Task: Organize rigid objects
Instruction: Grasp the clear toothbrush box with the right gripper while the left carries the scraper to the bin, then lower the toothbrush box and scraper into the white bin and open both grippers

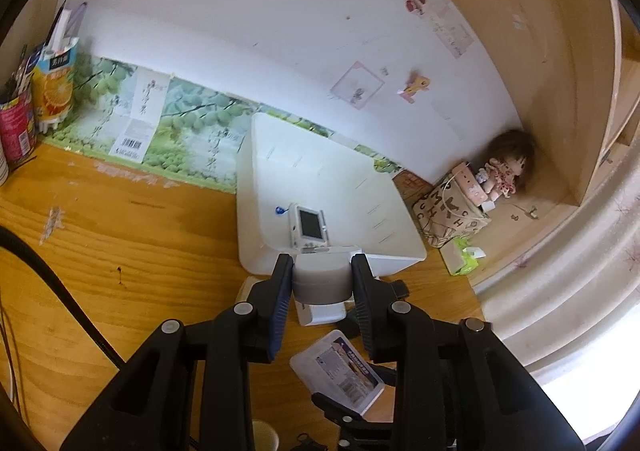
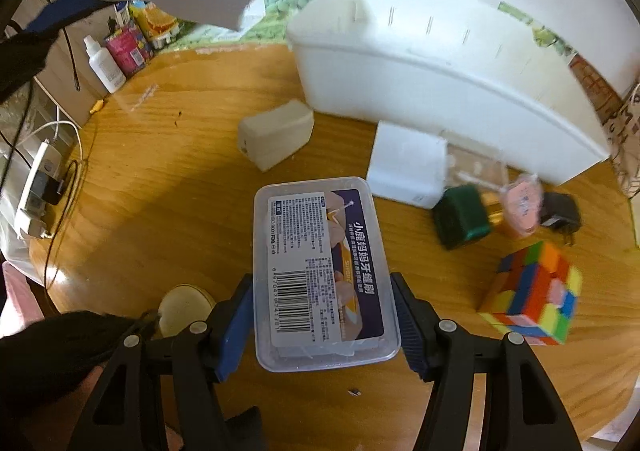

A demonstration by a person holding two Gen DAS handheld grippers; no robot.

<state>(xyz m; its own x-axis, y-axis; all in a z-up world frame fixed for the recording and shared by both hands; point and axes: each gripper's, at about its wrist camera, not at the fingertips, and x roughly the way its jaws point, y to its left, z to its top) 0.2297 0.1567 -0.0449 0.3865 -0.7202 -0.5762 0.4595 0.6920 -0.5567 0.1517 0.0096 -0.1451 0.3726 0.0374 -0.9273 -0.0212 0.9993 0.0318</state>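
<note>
My left gripper (image 1: 322,265) is shut on a small white rounded case (image 1: 322,283), held just short of the near rim of the white storage bin (image 1: 256,187). A small silver camera (image 1: 309,226) lies inside the bin by that rim. My right gripper (image 2: 324,285) is shut on a clear plastic box with a printed label (image 2: 324,267), its pads pressing on the box's long sides. The same box (image 1: 340,371) shows below the left gripper. On the wooden table (image 2: 160,211) lie a white block (image 2: 276,139), a flat white box (image 2: 408,165), a green box (image 2: 462,221) and a colour cube (image 2: 532,295).
A black plug adapter (image 2: 560,211) and a pink packet (image 2: 520,211) lie by the bin (image 2: 440,91). A white bottle (image 2: 102,65), cartons (image 1: 52,87) and a power strip (image 2: 38,187) stand at the left. A doll (image 1: 508,167) and patterned bag (image 1: 448,215) fill the right corner.
</note>
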